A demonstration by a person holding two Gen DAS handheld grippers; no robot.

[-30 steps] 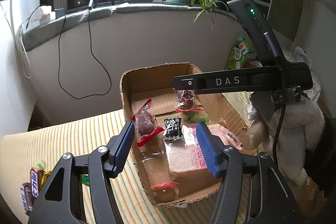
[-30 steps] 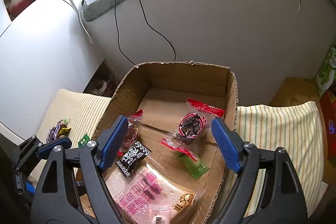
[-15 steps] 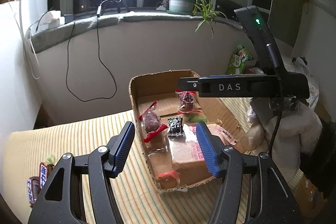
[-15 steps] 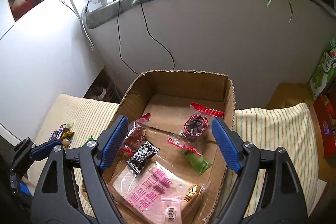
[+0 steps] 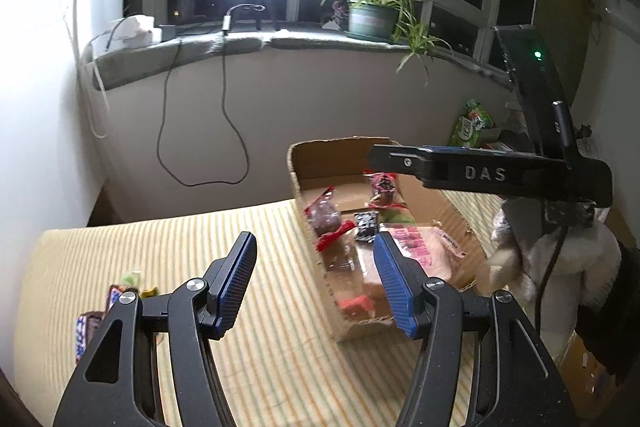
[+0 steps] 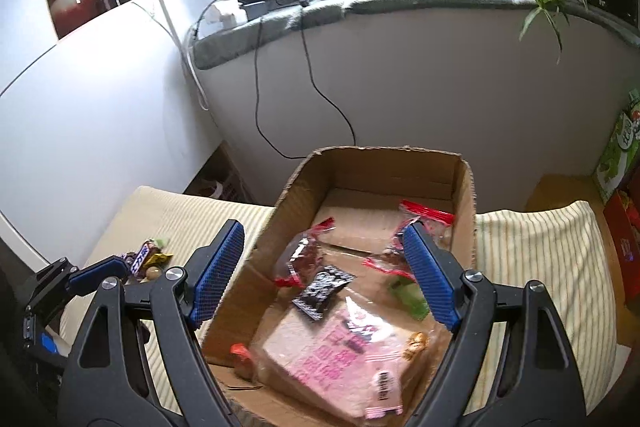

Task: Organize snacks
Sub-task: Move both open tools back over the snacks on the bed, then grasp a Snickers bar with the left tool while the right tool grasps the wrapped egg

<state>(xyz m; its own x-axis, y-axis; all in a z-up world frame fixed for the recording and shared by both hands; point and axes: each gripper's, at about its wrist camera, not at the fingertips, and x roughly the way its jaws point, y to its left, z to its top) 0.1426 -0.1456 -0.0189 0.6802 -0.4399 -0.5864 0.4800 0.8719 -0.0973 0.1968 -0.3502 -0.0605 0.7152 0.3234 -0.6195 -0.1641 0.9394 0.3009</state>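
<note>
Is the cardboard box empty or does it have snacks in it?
Not empty. The open-topped cardboard box holds several snacks: a big pink bread pack, a black-and-white packet and red-edged clear packets.

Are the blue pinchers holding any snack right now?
No. The left gripper and right gripper are both open and empty; the snacks lie in the cardboard box.

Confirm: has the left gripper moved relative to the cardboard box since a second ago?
Yes. The left gripper pulled back and leftward; the cardboard box now sits smaller and further right.
</note>
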